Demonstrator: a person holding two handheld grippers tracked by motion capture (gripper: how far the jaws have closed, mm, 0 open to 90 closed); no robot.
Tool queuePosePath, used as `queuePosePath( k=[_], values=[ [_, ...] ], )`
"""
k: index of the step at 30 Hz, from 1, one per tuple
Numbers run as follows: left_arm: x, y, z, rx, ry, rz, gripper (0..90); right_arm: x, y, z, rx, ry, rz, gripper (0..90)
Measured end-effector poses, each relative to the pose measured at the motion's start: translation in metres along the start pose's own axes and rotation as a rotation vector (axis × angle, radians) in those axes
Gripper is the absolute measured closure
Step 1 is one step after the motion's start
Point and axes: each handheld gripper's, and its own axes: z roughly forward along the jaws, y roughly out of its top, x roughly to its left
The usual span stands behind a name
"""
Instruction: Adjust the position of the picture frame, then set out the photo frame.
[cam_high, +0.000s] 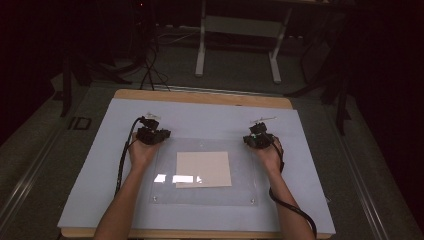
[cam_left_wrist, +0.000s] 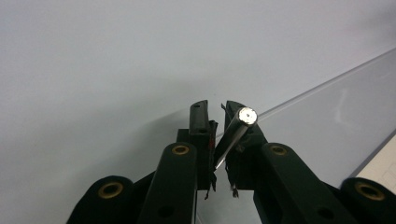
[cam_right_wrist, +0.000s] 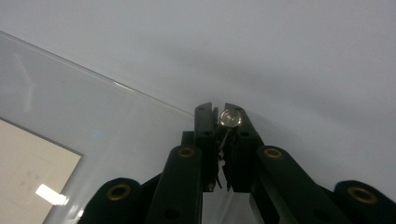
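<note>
The left gripper (cam_left_wrist: 217, 114) is clamped on a thin metal pin (cam_left_wrist: 236, 133), held just past the far left corner of the clear sheet (cam_high: 165, 192) on the counter (cam_high: 100, 165). I judge the pin should go down upright at that corner, without dragging the sheet. The paper (cam_high: 203, 169) lies under the sheet's middle. The right gripper (cam_right_wrist: 218, 112) pinches a second pin (cam_right_wrist: 231, 118) near the far right corner; it likely wants the same steady, straight descent.
</note>
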Motion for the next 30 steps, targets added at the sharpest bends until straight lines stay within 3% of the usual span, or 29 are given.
queuePosePath(
  k=[5,16,19,23,26,30],
  values=[
    [0.001,-0.003,0.000,-0.018,-0.011,-0.028,80.6,-0.002,0.000,0.000,-0.003,0.016,-0.009,84.7],
    [0.001,-0.005,0.002,0.002,-0.003,-0.031,78.3,-0.005,-0.002,0.001,-0.015,0.041,-0.012,83.9],
    [0.004,-0.008,0.001,-0.015,-0.021,-0.051,76.3,-0.005,-0.002,0.002,-0.017,0.045,-0.008,83.7],
    [0.004,-0.009,-0.002,-0.026,-0.005,-0.045,67.6,-0.006,-0.003,0.002,-0.019,0.050,-0.004,83.3],
    [0.006,-0.011,-0.008,-0.060,-0.015,-0.037,65.5,-0.006,-0.003,0.002,-0.020,0.053,-0.004,83.3],
    [0.005,-0.012,-0.015,-0.107,-0.021,0.001,57.6,-0.007,-0.004,0.003,-0.027,0.058,-0.005,83.1]
  ],
)
